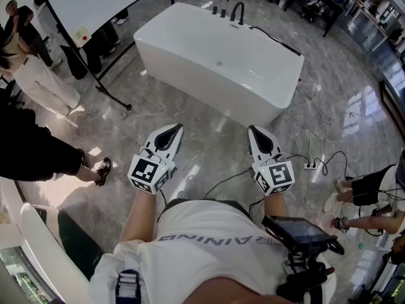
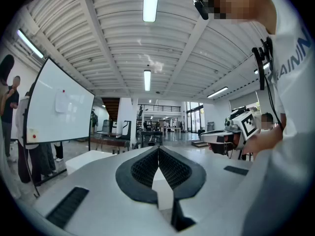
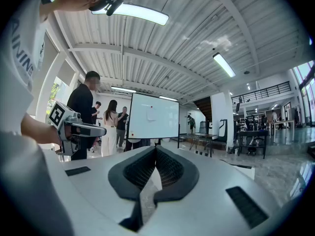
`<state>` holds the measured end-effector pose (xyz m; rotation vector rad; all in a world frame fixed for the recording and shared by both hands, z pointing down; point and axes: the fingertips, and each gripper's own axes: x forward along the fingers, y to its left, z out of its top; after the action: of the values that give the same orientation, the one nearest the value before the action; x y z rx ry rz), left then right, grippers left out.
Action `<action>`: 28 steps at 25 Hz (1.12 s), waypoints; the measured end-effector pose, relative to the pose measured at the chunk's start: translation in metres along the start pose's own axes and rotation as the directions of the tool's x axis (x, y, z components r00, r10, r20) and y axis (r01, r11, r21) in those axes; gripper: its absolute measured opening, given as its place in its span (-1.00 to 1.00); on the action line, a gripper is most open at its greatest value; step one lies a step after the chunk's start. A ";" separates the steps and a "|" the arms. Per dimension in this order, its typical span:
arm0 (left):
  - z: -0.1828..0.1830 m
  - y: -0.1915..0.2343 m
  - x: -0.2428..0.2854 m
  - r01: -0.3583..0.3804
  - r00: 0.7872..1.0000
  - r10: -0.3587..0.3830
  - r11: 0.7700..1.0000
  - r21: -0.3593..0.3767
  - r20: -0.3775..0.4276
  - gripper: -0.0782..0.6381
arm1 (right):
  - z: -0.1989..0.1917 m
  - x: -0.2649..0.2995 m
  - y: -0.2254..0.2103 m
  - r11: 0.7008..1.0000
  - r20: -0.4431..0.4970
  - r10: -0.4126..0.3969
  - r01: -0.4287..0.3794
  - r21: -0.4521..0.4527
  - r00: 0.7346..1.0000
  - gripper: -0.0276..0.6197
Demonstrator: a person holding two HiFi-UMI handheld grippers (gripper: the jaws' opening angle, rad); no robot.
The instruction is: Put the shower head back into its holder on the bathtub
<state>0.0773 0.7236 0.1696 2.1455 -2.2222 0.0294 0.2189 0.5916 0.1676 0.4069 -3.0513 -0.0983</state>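
The left gripper (image 1: 175, 128) was held level ahead of the body, jaws pressed together on nothing. The right gripper (image 1: 254, 129) was held level beside it, jaws likewise closed and empty. Both were aimed at the bathtub (image 1: 209, 75), well apart from it. The shower head (image 1: 278, 42) was laid lengthwise along the tub's far right rim; which end led could not be told.

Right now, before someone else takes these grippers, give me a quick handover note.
Both shut and empty: left gripper, right gripper.
The bathtub stands ahead, and both grippers are well short of it.
A black hose lies along its far rim, beside the faucet. The shower head is too small to pick out.
Done: nothing yet.
Left: walk up, grasp the shower head, seat it in its holder.
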 end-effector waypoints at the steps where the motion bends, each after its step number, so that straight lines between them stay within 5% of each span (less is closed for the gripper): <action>1: -0.001 -0.002 0.001 0.002 1.000 -0.002 1.000 0.000 -0.002 -0.73 | -0.001 -0.001 0.000 1.000 -0.002 0.001 -0.001 -0.001 1.000 -0.88; 17: -0.014 -0.010 0.015 0.022 0.999 -0.022 1.000 -0.010 -0.043 -0.73 | -0.019 0.002 -0.004 0.999 -0.016 0.029 -0.028 0.040 0.999 -0.88; 28: -0.016 -0.065 0.065 -0.003 0.997 0.001 0.999 -0.032 -0.075 -0.73 | -0.040 -0.035 -0.075 0.994 -0.035 0.039 -0.036 0.100 0.999 -0.88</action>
<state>0.1406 0.6568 0.1877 2.0904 -2.1691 0.0725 0.2744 0.5266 0.2005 0.3526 -3.0340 0.0632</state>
